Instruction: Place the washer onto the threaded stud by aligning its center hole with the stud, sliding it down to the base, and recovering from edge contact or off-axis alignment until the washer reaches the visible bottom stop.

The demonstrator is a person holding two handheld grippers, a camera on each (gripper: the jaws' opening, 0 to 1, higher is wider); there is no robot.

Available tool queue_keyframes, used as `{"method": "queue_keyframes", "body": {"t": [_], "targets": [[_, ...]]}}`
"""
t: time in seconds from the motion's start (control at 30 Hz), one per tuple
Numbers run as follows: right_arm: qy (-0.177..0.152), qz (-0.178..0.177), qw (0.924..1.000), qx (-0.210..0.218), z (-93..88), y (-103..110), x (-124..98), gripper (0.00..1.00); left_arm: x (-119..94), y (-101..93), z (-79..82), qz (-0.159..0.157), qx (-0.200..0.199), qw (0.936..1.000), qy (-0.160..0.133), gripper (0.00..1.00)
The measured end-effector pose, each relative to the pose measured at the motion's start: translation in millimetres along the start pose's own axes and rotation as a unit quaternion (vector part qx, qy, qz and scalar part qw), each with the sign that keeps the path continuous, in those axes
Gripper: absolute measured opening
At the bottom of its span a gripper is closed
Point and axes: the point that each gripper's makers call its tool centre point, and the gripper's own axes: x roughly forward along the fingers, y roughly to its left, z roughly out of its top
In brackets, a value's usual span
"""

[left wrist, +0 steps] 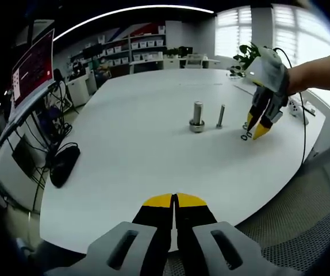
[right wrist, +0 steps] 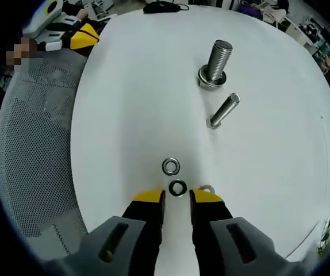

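On the white table [right wrist: 125, 86], the right gripper [right wrist: 177, 199] points down with its jaws apart, a dark washer [right wrist: 177, 187] lying flat just ahead of the tips and a silver washer [right wrist: 171, 166] just beyond it. What may be a third ring peeks out beside one fingertip. Farther off stand a thick threaded stud [right wrist: 217, 62] and a thinner stud [right wrist: 223, 111], while the left gripper [left wrist: 175, 200] hangs at the table's near edge, jaws pressed together on nothing.

White table [right wrist: 125, 115] with studs [right wrist: 218, 63], washers [right wrist: 171, 167]
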Motion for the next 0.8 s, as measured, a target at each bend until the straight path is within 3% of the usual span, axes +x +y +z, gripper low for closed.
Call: {"method": "queue_keyframes", "body": {"t": [0.4,0.8], "targets": [[0.002,-0.019,0.9998,0.002,-5.6,-19.1,-9.0,0.2,-0.4,-0.2,0.5,-0.001,0.0,1.0,-0.002,0.0],[0.016,-0.023,0.9996,-0.003,-1.6,-30.3,-0.3,0.2,-0.2,0.7,1.2,0.0,-0.001,1.0,-0.004,0.0]]}}
